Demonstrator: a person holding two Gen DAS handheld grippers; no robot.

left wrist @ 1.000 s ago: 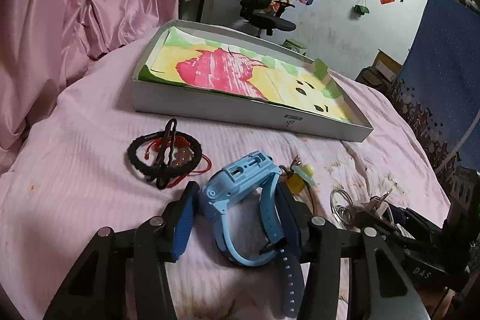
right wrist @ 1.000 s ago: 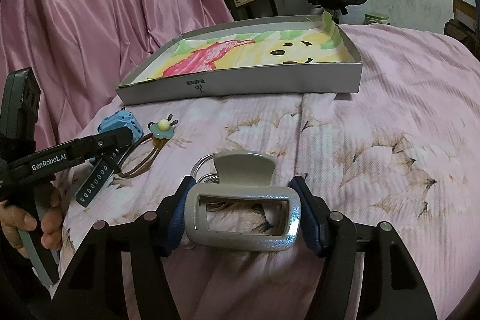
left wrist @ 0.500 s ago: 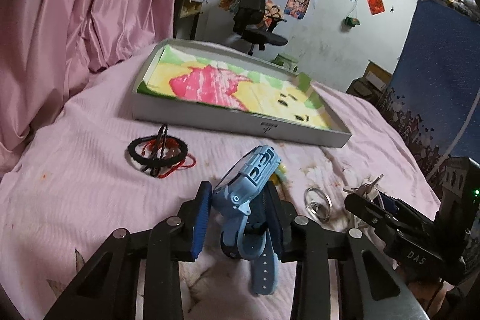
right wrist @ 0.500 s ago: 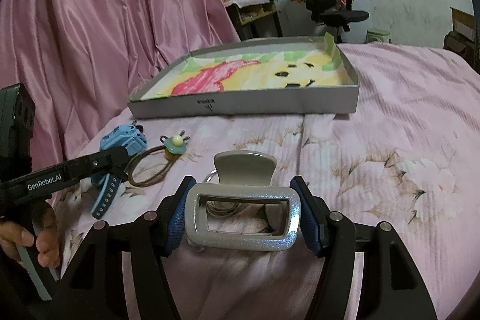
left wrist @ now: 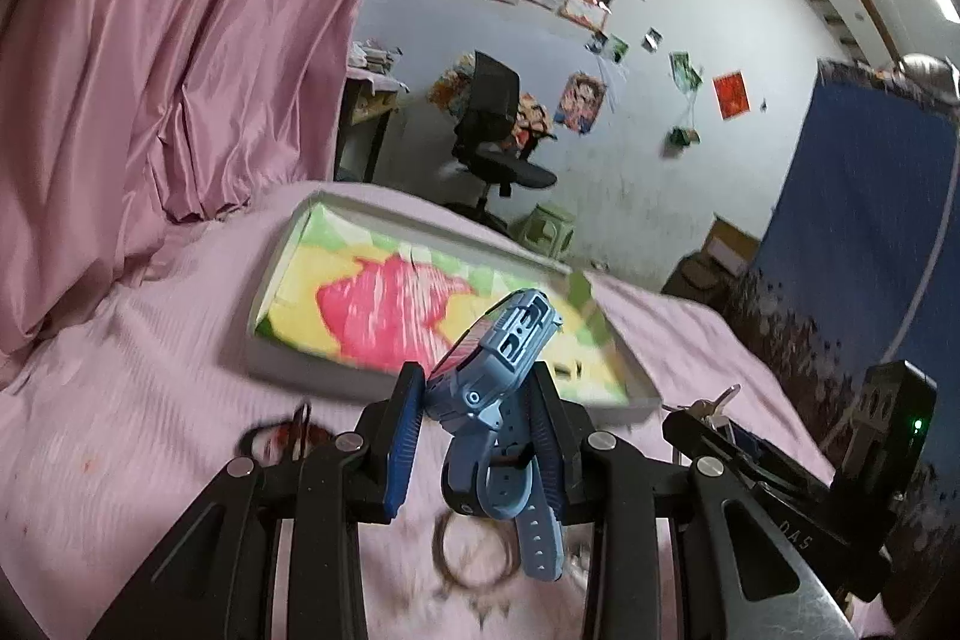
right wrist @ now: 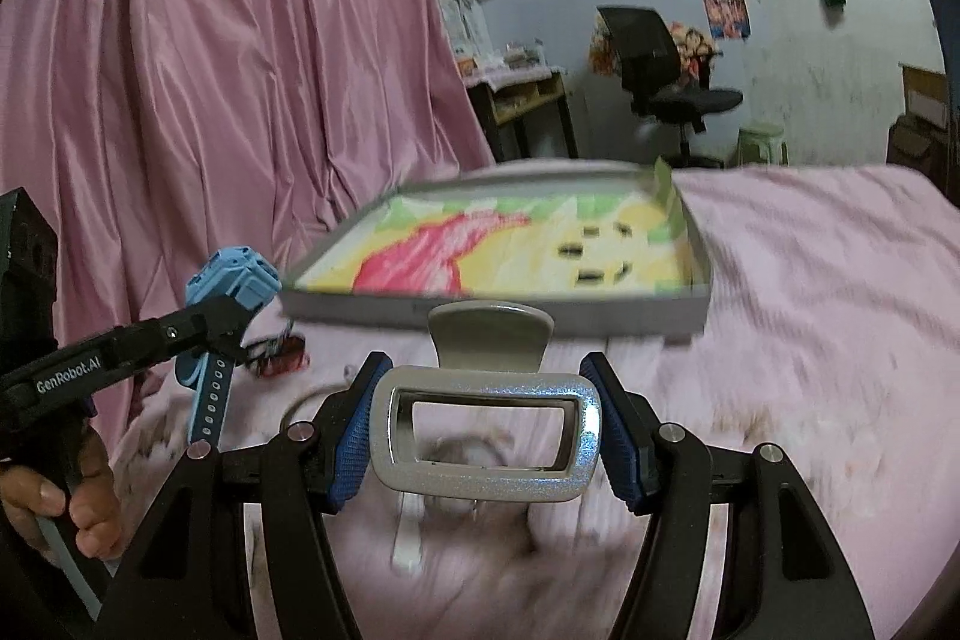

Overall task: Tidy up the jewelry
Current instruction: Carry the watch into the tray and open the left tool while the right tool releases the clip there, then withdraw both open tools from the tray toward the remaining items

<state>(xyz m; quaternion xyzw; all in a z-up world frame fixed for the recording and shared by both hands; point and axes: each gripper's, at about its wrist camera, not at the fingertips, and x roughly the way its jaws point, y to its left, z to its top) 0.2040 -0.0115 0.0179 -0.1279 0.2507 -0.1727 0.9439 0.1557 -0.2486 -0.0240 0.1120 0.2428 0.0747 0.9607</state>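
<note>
The left tongs point(left wrist: 474, 436) are clenched on a blue smartwatch point(left wrist: 501, 358), gripping it across the strap loop just under the case, so the case tilts up and forward while the free strap end dangles below. The right tongs point(right wrist: 486, 436) are clamped across a silver glitter hair claw clip point(right wrist: 486, 439), pads on its two short ends. Both items hang in the air above the pink bedsheet point(right wrist: 810, 280), short of the shallow cardboard tray point(right wrist: 498, 307) with the bright cartoon lining that lies further along the bed. The blur suggests both hands are in motion.

The step in hand looks like carrying both pieces to the tray. To do it well, each item should clear the near wall of the tray before it comes down; the watch's hanging strap is the lowest part and could catch on that rim. The two should go to separate spots, watch toward the left half and clip toward the right, so the tongs do not cross or bump. Lower each piece until it rests on the lining before letting go, since the watch is held off-centre and would probably tip when freed. A black bracelet with red cord point(left wrist: 282, 439) and a brown hair tie point(left wrist: 474, 556) lie on the sheet.
</note>
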